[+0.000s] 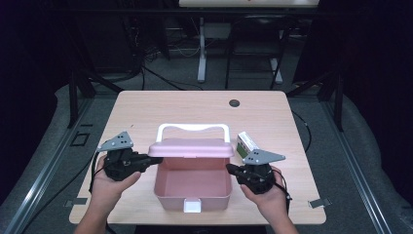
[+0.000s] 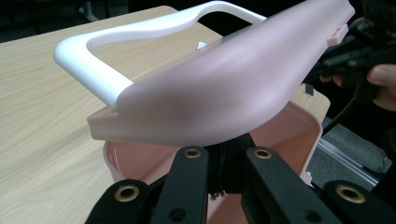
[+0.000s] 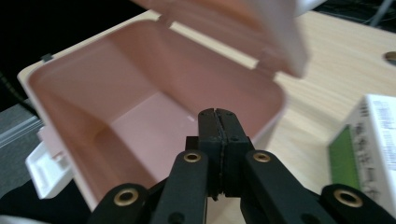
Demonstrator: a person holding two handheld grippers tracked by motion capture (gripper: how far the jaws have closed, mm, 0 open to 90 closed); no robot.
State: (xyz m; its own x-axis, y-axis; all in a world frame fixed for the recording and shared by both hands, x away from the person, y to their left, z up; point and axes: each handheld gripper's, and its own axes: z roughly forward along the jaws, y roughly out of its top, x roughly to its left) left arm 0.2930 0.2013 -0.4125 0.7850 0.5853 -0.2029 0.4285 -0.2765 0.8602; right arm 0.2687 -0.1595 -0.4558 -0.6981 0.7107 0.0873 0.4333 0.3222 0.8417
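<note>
Box (image 1: pixel 193 187) first: the pink container sits low in the centre of the high view, near the front edge of the wooden table (image 1: pixel 146 109), with its white latch (image 1: pixel 192 205) hanging at the front wall. Its pink lid (image 1: pixel 191 147) is raised and stands above the rear of the box, the white handle (image 1: pixel 193 127) on top of it.

Your left gripper (image 1: pixel 155 160), at the left of the high view, reaches to the lid's left end; in the left gripper view its jaws meet under the lid's edge, so they look clenched on the lid, though the contact itself is hidden by the pink plastic.

Your right gripper (image 3: pixel 217 122) is clenched on nothing: in the right gripper view the two jaws are pressed flat together just over the box's near rim, with the bare pink inside beyond them.

A small green and white carton (image 1: pixel 247 143) lies on the table just right of the box, behind your right hand (image 1: pixel 271 197).
</note>
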